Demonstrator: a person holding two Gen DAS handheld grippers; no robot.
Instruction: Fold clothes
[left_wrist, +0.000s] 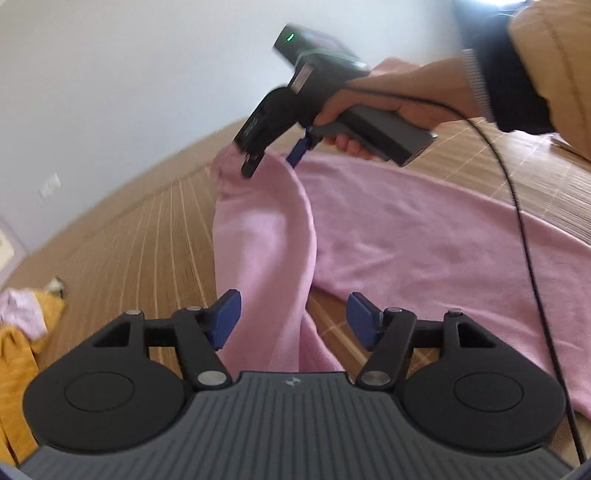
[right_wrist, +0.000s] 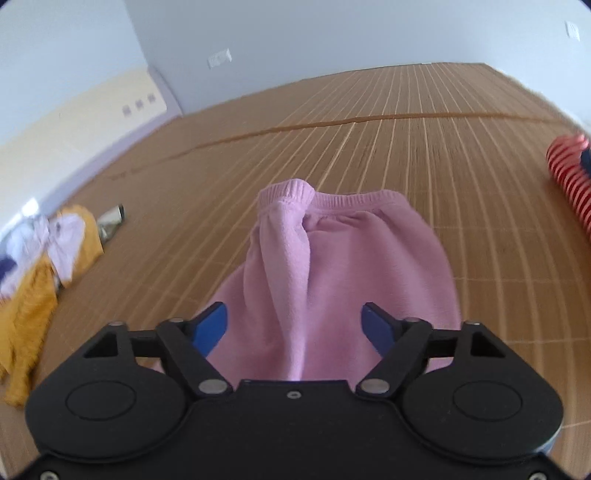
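Observation:
A pink sweater (left_wrist: 424, 236) lies spread on the bamboo mat (left_wrist: 129, 240), with one sleeve (left_wrist: 266, 236) folded over toward its ribbed cuff (right_wrist: 288, 192). My left gripper (left_wrist: 295, 317) is open, and the sleeve runs between its blue pads, close to the left one, without being pinched. A hand holds my right gripper (left_wrist: 275, 160) just over the cuff end of the sleeve. In the right wrist view the right gripper (right_wrist: 295, 325) is open, with the sleeve (right_wrist: 332, 258) lying between and below its spread fingers.
A heap of yellow and white clothes (right_wrist: 44, 258) lies at the left of the mat, also seen as the clothes heap (left_wrist: 18, 332). A red-and-white striped garment (right_wrist: 569, 173) sits at the right edge. A black cable (left_wrist: 524, 240) hangs across the sweater.

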